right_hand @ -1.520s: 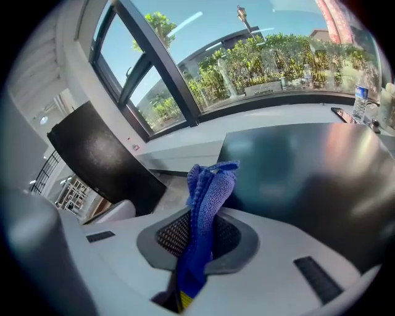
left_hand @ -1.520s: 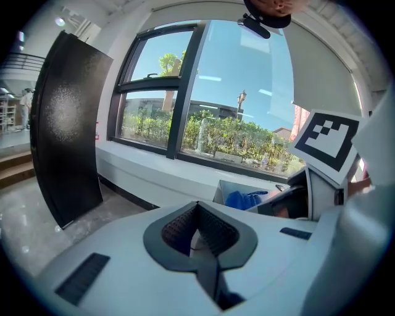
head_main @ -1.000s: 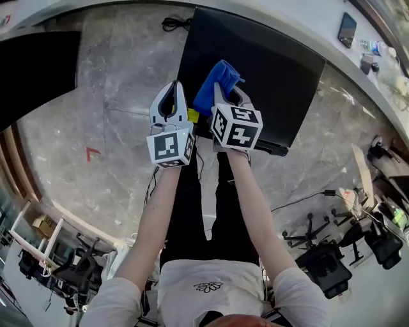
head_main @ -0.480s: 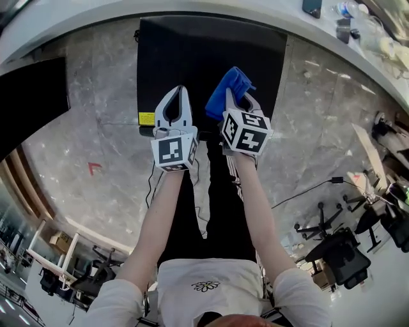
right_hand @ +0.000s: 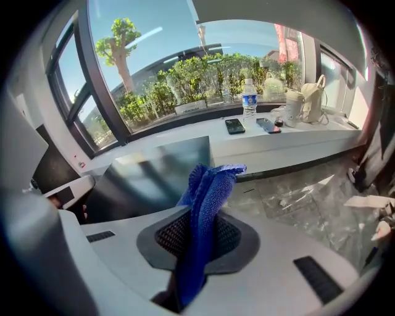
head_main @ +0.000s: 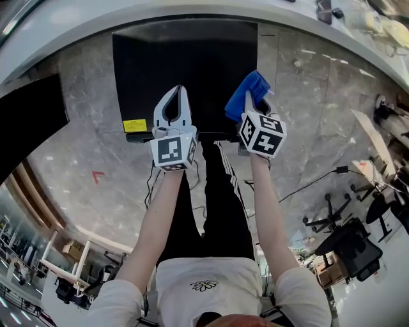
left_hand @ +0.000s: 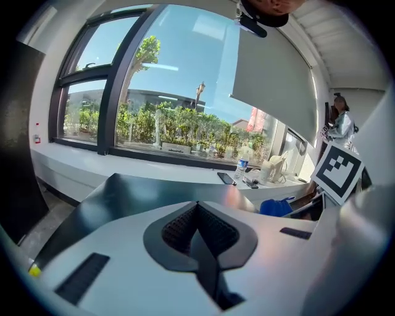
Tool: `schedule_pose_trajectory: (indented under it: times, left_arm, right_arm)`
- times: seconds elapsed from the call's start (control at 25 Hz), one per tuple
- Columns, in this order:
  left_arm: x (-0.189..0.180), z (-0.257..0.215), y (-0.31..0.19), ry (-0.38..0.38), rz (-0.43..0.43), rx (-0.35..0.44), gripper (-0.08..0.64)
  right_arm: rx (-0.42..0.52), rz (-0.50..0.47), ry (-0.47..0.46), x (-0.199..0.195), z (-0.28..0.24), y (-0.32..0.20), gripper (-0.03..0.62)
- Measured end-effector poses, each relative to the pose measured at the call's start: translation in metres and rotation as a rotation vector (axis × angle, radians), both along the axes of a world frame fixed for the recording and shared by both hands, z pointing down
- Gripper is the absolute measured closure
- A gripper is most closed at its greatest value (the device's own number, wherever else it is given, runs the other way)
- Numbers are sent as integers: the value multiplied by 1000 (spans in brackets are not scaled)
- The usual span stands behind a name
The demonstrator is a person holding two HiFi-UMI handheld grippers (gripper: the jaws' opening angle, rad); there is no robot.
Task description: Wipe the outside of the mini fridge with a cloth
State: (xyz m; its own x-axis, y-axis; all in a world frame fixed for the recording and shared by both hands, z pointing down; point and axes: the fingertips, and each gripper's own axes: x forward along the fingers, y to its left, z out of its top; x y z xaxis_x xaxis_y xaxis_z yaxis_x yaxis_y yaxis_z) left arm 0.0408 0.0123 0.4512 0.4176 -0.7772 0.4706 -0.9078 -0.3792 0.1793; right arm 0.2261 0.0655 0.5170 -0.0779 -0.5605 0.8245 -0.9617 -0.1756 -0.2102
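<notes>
from the head view only the black top of the fridge (head_main: 185, 64) shows. its front and sides are out of sight, and its far edge sits close under the white worktop (head_main: 192, 13) that runs below the window. a yellow label (head_main: 135, 125) sits at its near left corner. the fridge stands on a marble floor (head_main: 83, 147).

the right gripper (head_main: 259, 105) has its fingers clamped on a blue cloth (head_main: 246, 94). the bunched cloth hides the fingertips from above, but in the right gripper view the cloth (right_hand: 207, 203) is pinched between the pads and stands up past them in a loose fold. whether it touches the fridge (right_hand: 160, 166) cannot be told – no view shows the contact.

the left gripper (head_main: 178, 96) has its fingers closed together with nothing between them, as the left gripper view (left_hand: 199, 216) shows. that gripper's own body cuts off the near part of the fridge top (left_hand: 154, 191).

both arms reach straight forward and down, side by side, marker cubes facing up. the left gripper is over the middle of the fridge's near edge, and the right one is by its near right corner – just beside each other, not touching.

a bottle (right_hand: 249, 99) and a phone (right_hand: 234, 126) rest on the worktop (right_hand: 265, 139) beyond, too small to read.
</notes>
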Motion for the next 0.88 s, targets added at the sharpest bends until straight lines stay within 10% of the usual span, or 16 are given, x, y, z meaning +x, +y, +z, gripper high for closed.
schedule_pose_trajectory:
  times: [0.6,0.88]
  left_arm:
    - [-6,2,7,-3,-12,4,555]
    - [-64,-1,22,6,-77,16,555]
  right_arm:
    - [-10,124,88,62,1,22,525]
    - [101,103,84,19,-48,17,526]
